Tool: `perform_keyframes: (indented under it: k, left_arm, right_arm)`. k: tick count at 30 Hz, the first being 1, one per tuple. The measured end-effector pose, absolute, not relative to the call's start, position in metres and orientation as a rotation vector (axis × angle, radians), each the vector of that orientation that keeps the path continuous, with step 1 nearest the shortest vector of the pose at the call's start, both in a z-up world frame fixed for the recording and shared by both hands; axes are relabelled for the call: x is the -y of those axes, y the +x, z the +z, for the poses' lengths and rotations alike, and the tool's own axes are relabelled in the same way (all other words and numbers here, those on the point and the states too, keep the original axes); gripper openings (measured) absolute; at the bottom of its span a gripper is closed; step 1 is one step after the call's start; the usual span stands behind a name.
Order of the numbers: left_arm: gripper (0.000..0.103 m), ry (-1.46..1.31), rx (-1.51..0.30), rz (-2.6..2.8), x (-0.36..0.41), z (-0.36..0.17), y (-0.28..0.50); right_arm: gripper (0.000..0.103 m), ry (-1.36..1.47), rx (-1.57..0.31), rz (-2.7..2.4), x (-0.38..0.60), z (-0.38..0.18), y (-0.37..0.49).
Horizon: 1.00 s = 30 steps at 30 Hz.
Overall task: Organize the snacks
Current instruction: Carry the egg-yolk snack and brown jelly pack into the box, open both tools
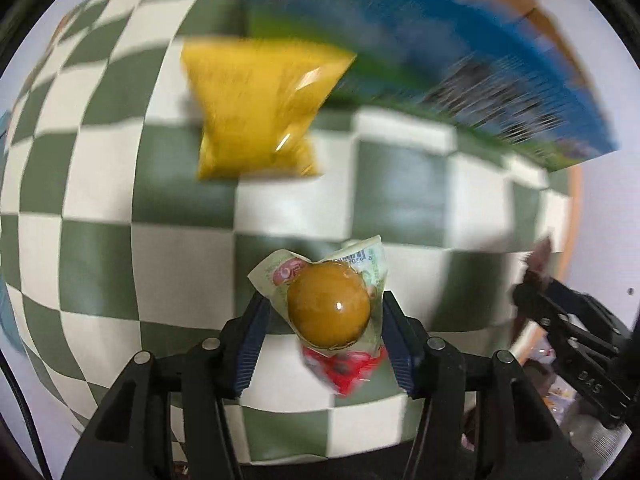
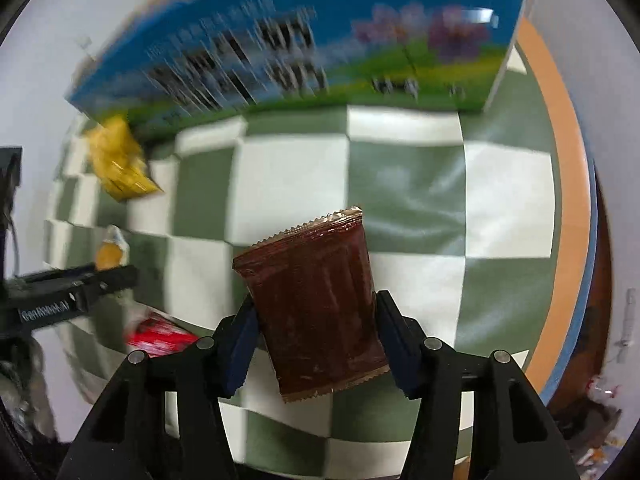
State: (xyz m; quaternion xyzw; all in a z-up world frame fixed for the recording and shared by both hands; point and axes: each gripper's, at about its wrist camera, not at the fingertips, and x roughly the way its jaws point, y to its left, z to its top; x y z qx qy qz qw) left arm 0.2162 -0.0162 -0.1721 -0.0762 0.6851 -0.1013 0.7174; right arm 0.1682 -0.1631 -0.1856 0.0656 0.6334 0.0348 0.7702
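Observation:
My left gripper is shut on a wrapped round brown-yellow snack with a green, white and red wrapper, held above the checkered cloth. My right gripper is shut on a dark brown snack packet, held upright above the cloth. A yellow snack bag lies on the cloth ahead of the left gripper; it also shows in the right wrist view. A blue and green box stands at the far side; it also shows in the left wrist view.
The green and white checkered cloth covers a round table with an orange rim. The right gripper shows at the right of the left wrist view. The left gripper's side shows in the right wrist view, with its snack's red wrapper.

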Motion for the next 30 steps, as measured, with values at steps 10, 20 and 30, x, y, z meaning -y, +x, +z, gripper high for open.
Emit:
perform_keyframes:
  k: [10, 20, 30]
  left_arm:
    - [0.052, -0.208, -1.282, -0.372, 0.044, -0.048, 0.280]
    - [0.052, -0.121, -1.335, -0.332, 0.078, -0.070, 0.419]
    - [0.053, -0.142, -1.532, -0.317, 0.102, -0.142, 0.488]
  right_arm:
    - [0.059, 0.308, -1.140, 0.165, 0.181, -0.064, 0.217]
    - [0.059, 0.275, -1.159, 0.069, 0.214, -0.063, 0.352]
    - [0.059, 0.253, -1.280, 0.008, 0.229, -0.119, 0.422]
